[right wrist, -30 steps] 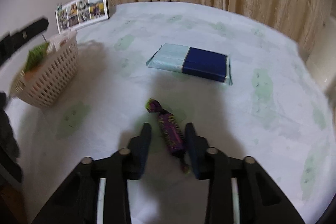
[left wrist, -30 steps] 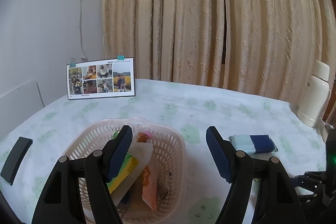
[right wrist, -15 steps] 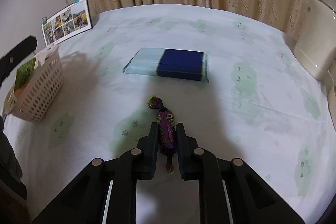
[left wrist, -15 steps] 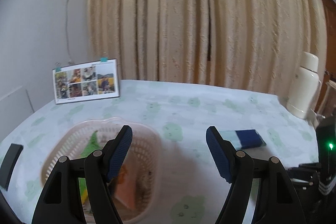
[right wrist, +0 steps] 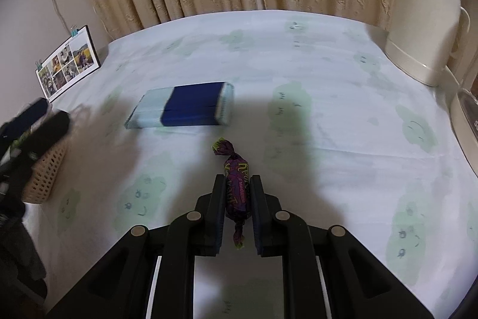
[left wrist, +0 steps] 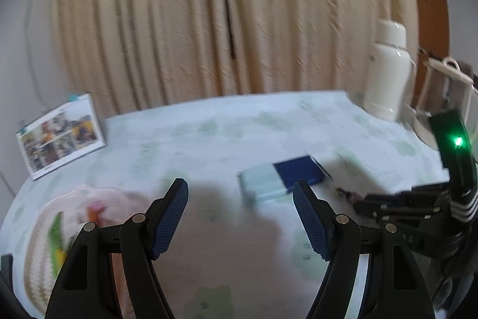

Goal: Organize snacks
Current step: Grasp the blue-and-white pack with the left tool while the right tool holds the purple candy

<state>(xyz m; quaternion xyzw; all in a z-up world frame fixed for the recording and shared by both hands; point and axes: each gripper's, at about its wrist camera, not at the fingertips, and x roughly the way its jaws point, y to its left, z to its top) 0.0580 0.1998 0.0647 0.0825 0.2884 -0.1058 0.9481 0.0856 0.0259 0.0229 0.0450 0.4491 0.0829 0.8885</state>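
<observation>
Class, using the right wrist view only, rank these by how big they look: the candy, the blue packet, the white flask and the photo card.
1. White flask, though it is cut off by the frame.
2. Blue packet.
3. Photo card.
4. Candy, despite being nearest, held in the right gripper.

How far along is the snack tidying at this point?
Partly done. Several snack packets already sit in the basket. In hand: the right gripper is shut on the purple candy, which has not reached the basket. Left: the blue packet lies on the tablecloth, and the left gripper is open and empty.
</observation>
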